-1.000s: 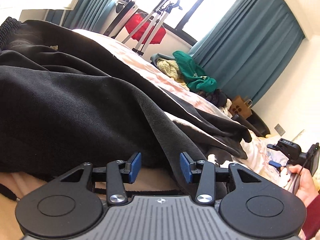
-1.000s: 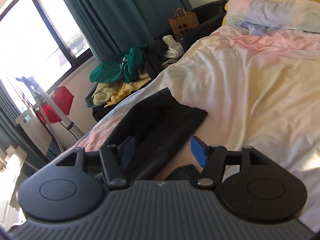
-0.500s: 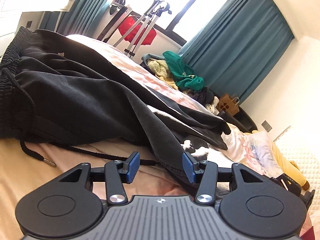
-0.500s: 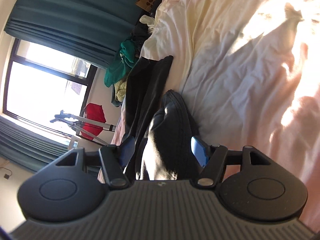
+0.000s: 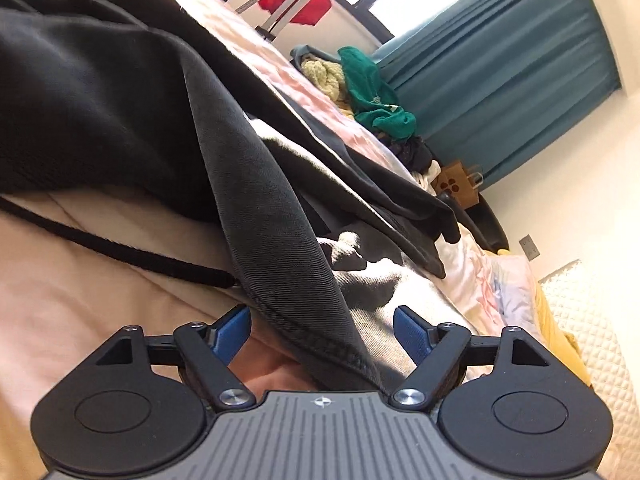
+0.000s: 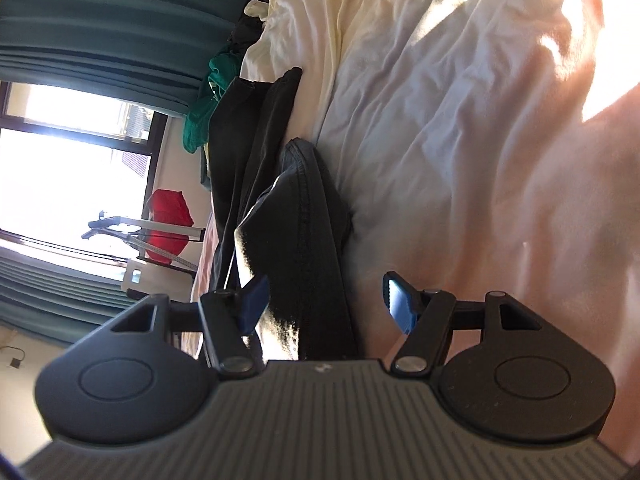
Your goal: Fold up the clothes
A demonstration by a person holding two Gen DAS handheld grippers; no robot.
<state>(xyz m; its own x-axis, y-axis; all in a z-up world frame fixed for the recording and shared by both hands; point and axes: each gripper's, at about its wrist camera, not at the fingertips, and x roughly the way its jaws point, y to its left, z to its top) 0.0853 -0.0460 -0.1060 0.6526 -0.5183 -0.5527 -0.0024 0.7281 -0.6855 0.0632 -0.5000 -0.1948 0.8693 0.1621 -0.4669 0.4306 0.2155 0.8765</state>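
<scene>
Nearest, left gripper: jaws spread wide, a stitched hem of the black twill trousers lying between the blue pads, unclamped. Right gripper: jaws likewise apart, straddling a trouser leg end. Trousers sprawl across the pale pink-cream bedsheet. Beyond the trousers, a green garment pile, then teal curtains.

The left gripper sits level, its blue pads spread wide at 9 and 3 o'clock. The right gripper is likewise spread, rolled sideways.
</scene>
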